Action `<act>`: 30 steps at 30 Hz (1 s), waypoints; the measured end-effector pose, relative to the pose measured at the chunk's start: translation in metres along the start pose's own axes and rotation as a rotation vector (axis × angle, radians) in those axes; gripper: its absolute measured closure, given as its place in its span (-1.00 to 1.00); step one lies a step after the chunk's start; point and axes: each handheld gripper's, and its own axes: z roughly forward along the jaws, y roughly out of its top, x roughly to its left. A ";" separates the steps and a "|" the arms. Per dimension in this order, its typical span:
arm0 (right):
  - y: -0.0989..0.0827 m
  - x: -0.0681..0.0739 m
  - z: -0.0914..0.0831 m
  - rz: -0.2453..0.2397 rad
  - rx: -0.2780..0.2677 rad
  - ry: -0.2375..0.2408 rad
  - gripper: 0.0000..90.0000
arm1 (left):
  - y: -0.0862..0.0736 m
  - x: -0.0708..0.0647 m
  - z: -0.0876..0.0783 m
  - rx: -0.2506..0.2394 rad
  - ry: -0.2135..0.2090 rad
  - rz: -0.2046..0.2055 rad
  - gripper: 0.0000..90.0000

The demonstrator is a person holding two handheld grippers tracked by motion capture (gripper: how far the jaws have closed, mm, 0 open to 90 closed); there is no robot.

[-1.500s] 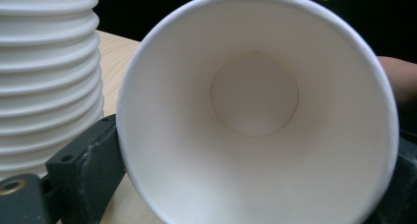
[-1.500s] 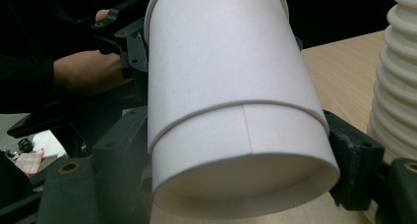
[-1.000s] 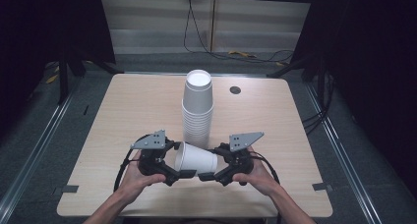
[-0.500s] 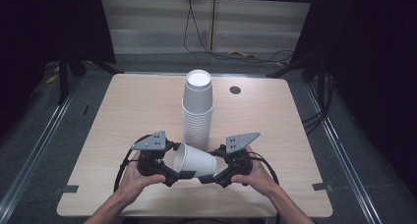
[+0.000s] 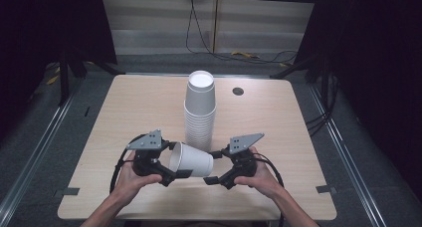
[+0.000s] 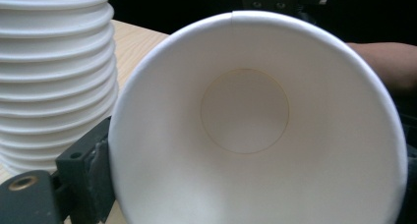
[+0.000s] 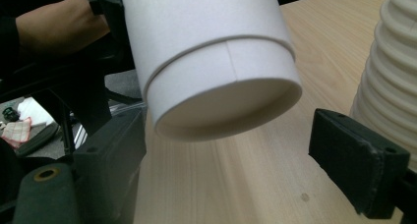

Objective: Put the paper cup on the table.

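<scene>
A person is sitting at a pale wood-grain desk (image 5: 129,107) with rounded corners, holding a black two-fingered gripper in each hand near the desk's near edge.

A single white paper cup (image 5: 191,160) is lying on its side in the air between them, smooth-walled and tapered, with a rolled rim and a recessed round base. Its long axis is running level, roughly parallel to the near edge. The open mouth is pointing toward the left gripper (image 5: 166,170) and the narrow base toward the right gripper (image 5: 213,167).

The left gripper's fingers are pinching the cup at its rim; in the left gripper view one finger (image 6: 88,172) is pressing the outside of the wall, and the camera is looking straight into the cup's smooth interior to its circular bottom. These fingers have just been closing on the cup, then easing slightly.

The right gripper's fingers are standing spread, one on each side of the cup's base without touching it.

Just behind the cup, a tall upside-down stack of white cups (image 5: 200,107) with ribbed, layered rims is standing at the desk's middle.
</scene>
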 end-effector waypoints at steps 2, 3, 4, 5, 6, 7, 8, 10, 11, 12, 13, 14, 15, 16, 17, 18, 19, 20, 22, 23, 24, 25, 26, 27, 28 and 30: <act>0.000 -0.001 -0.001 0.011 0.001 -0.005 -0.68 | 0.000 0.002 -0.001 -0.002 0.005 -0.011 -0.82; -0.001 -0.002 -0.001 0.021 0.000 -0.005 -0.68 | 0.000 0.003 -0.002 -0.002 0.010 -0.015 -0.82; -0.001 -0.004 -0.001 0.028 0.000 -0.004 -0.68 | 0.000 0.004 -0.003 -0.003 0.014 -0.017 -0.82; -0.002 -0.004 -0.002 0.033 0.005 -0.004 -0.68 | 0.000 0.005 -0.003 -0.005 0.014 -0.025 -0.82; -0.002 -0.005 -0.002 0.034 0.005 -0.007 -0.68 | 0.000 0.006 -0.004 0.005 0.016 -0.018 -0.82; -0.002 -0.005 -0.003 0.038 0.001 -0.011 -0.68 | 0.000 0.006 -0.005 0.008 0.022 -0.021 -0.82; -0.003 -0.006 -0.003 0.039 -0.001 -0.013 -0.68 | 0.000 0.007 -0.006 0.014 0.027 -0.020 -0.82; -0.004 -0.007 -0.005 0.047 0.002 -0.027 -0.68 | -0.001 0.009 -0.007 0.023 0.029 -0.029 -0.82; -0.004 -0.007 -0.005 0.051 0.001 -0.029 -0.68 | -0.001 0.009 -0.008 0.031 0.035 -0.027 -0.82; -0.004 -0.008 -0.006 0.054 0.002 -0.034 -0.68 | -0.001 0.009 -0.009 0.043 0.044 -0.021 -0.82; -0.005 -0.008 -0.007 0.059 0.003 -0.042 -0.68 | -0.001 0.009 -0.009 0.050 0.048 -0.015 -0.82; -0.005 -0.008 -0.008 0.060 0.000 -0.047 -0.68 | -0.002 0.009 -0.009 0.055 0.047 -0.022 -0.82; -0.006 -0.008 -0.009 0.062 -0.001 -0.055 -0.68 | -0.002 0.009 -0.009 0.067 0.056 -0.018 -0.82; -0.006 -0.008 -0.011 0.060 -0.004 -0.068 -0.68 | -0.003 0.009 -0.008 0.077 0.060 -0.020 -0.82; -0.007 -0.008 -0.012 0.058 -0.010 -0.078 -0.68 | -0.003 0.010 -0.008 0.086 0.061 -0.020 -0.82; -0.007 -0.008 -0.013 0.059 -0.012 -0.089 -0.68 | -0.004 0.010 -0.008 0.093 0.062 -0.020 -0.82; -0.008 -0.008 -0.015 0.058 -0.016 -0.104 -0.68 | -0.005 0.010 -0.007 0.098 0.062 -0.025 -0.82; -0.008 -0.008 -0.017 0.058 -0.021 -0.115 -0.68 | -0.005 0.010 -0.008 0.108 0.068 -0.021 -0.82; -0.008 -0.008 -0.020 0.056 -0.026 -0.134 -0.68 | -0.005 0.011 -0.008 0.117 0.074 -0.023 -0.82; -0.007 -0.008 -0.022 0.055 -0.023 -0.140 -0.68 | -0.005 0.011 -0.009 0.121 0.080 -0.023 -0.82; -0.007 -0.008 -0.024 0.051 -0.021 -0.149 -0.68 | -0.005 0.012 -0.010 0.129 0.092 -0.022 -0.82; -0.006 -0.008 -0.025 0.052 -0.025 -0.156 -0.68 | -0.006 0.013 -0.011 0.128 0.101 -0.031 -0.82; -0.006 -0.008 -0.027 0.052 -0.027 -0.167 -0.68 | -0.006 0.014 -0.012 0.136 0.105 -0.032 -0.82; -0.007 -0.009 -0.029 0.058 -0.033 -0.171 -0.68 | -0.006 0.015 -0.014 0.146 0.114 -0.026 -0.82; -0.008 -0.010 -0.030 0.067 -0.034 -0.181 -0.68 | -0.006 0.016 -0.015 0.151 0.120 -0.025 -0.82; -0.010 -0.011 -0.032 0.069 -0.022 -0.205 -0.68 | -0.005 0.018 -0.018 0.175 0.146 -0.013 -0.82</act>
